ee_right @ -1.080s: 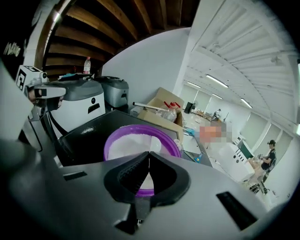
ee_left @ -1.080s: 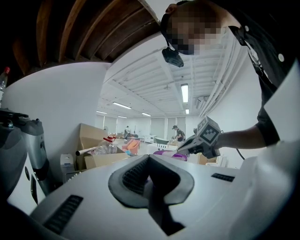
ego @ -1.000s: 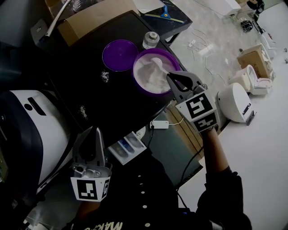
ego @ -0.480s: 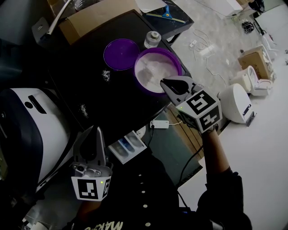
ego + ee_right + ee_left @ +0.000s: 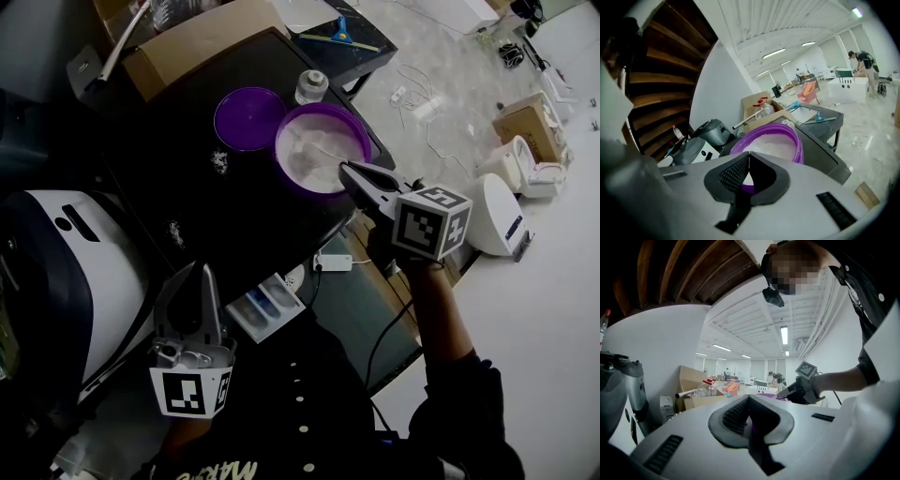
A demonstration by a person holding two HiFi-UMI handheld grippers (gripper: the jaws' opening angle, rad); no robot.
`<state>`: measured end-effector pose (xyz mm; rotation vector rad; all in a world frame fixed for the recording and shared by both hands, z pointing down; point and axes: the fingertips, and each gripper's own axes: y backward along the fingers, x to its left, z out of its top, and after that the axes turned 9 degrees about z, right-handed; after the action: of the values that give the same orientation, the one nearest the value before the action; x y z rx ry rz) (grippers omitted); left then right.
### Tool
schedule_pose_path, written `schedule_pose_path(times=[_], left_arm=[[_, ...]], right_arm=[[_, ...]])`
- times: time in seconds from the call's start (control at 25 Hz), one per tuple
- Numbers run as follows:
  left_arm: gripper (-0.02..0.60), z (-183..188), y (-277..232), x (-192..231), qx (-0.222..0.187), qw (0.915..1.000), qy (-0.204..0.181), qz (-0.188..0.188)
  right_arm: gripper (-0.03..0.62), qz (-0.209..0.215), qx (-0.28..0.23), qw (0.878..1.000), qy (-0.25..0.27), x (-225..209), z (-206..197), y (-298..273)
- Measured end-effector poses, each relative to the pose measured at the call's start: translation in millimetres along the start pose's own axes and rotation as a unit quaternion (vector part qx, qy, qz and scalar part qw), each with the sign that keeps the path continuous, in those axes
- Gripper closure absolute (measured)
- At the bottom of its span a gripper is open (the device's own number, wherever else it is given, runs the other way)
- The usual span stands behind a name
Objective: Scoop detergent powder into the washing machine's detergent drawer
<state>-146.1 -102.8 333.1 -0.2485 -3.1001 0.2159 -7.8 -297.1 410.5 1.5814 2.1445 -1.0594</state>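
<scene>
Left gripper: jaws clenched, empty, near the drawer. Tub of powder: far side of table; loose, light, spills readily, so I'd lift it only by scoop, kept level. Right gripper: jaws clenched, empty, at tub's near rim.

Cardboard box at far edge of black table. Small jar near box. Blue squeegee on side table. White appliances, cables on floor.
</scene>
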Motion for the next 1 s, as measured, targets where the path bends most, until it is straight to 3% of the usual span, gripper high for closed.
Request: schedule_pose_path(times=[0.24,0.52,1.0], left_arm=[[0.568,7.6,2.3,-3.6,-0.009,0.9999,-0.002,-0.008],[0.568,17.9,7.2,-6.1,-0.02,0.9996,-0.009,-0.015],[0.568,31.2,12.5,-7.7,-0.036,0.999,-0.013,-0.024]], right_arm=[[0.563,0.001,-0.07,0.996,-0.062,-0.3,-1.2,9.0],[0.563,0.025,-0.149,0.979,-0.133,6.4,-0.8,19.9],[0.565,0.044,-0.201,0.964,-0.168,19.3,1.1,36.7]])
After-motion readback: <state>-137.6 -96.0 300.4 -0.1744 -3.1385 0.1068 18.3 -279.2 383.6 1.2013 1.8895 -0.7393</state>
